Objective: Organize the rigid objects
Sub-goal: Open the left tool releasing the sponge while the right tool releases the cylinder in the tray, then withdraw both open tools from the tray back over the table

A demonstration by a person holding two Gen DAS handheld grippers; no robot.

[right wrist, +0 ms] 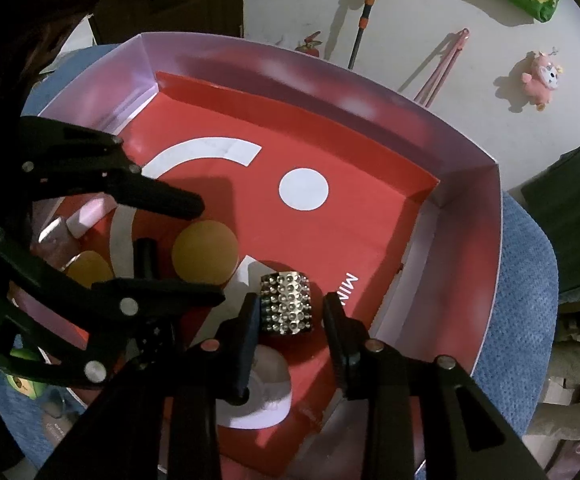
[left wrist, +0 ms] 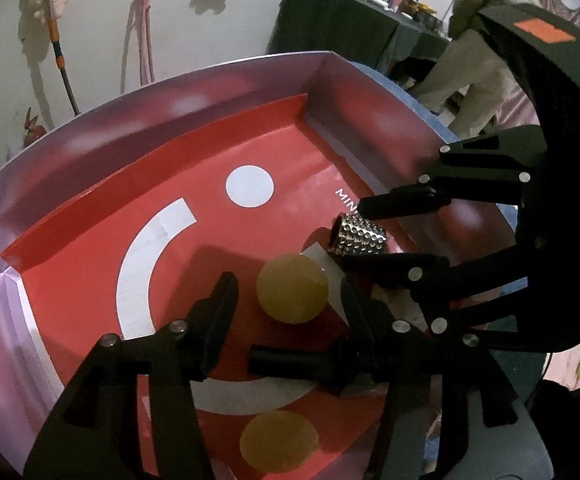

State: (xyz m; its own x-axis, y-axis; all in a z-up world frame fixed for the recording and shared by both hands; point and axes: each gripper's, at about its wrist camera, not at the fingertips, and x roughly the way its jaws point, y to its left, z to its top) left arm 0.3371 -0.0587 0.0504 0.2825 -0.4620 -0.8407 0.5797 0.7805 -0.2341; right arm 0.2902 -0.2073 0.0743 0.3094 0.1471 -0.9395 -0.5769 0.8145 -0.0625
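Studs glint on a small silver cuff (right wrist: 286,304) lying on the red floor of the shallow box (right wrist: 470,208), toward its near right side. The right gripper (right wrist: 292,312) sits low over it with its fingers spread on either side of the cuff, a sliver of gap showing on both flanks, so it brackets the piece without clamping it. Just left of the cuff lies a yellow disc (right wrist: 205,251), and a second yellow disc (right wrist: 90,270) lies further left, partly hidden. A black cylinder (right wrist: 146,258) lies between the two discs. The left gripper (left wrist: 286,300) hangs above the first disc with its claw wide and nothing in it. A roll of white tape (right wrist: 268,392) lies near the right gripper, under its fingers.
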